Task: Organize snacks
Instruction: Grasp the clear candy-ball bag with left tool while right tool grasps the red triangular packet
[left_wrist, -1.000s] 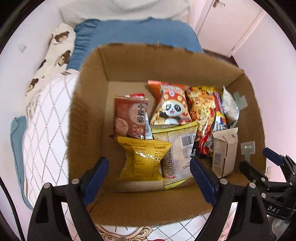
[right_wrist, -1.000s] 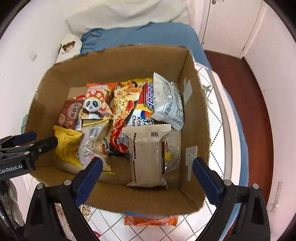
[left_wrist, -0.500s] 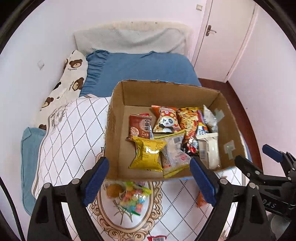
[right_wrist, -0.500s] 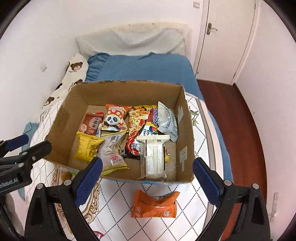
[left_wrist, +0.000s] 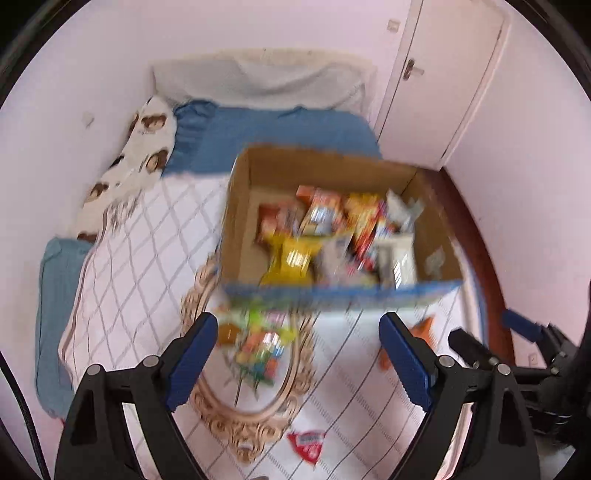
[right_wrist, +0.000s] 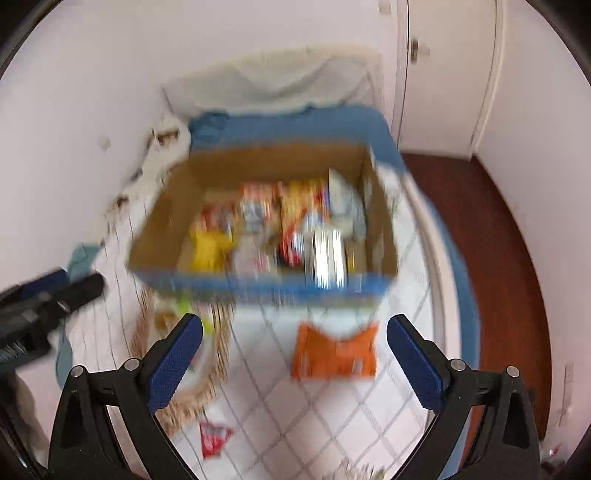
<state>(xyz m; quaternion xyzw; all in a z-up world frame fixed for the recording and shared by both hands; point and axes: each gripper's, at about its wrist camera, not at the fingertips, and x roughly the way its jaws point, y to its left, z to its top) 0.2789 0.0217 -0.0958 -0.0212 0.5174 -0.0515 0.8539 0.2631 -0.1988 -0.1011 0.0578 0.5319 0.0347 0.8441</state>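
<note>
Both grippers are hanging empty, fingers spread: the left gripper (left_wrist: 295, 354) facing the colourful packet (left_wrist: 258, 350), the right gripper (right_wrist: 295, 354) lining up the orange packet (right_wrist: 334, 354) lying just near of the snack-filled box (right_wrist: 384, 221).

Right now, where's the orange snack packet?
In the right wrist view the orange snack packet lies on the quilt, outside the cardboard box, just before its near wall, between the open right gripper's fingers.

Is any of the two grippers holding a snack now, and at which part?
No. The left gripper and right gripper are both open and empty, above the bed; the orange packet lies loose below.
</note>
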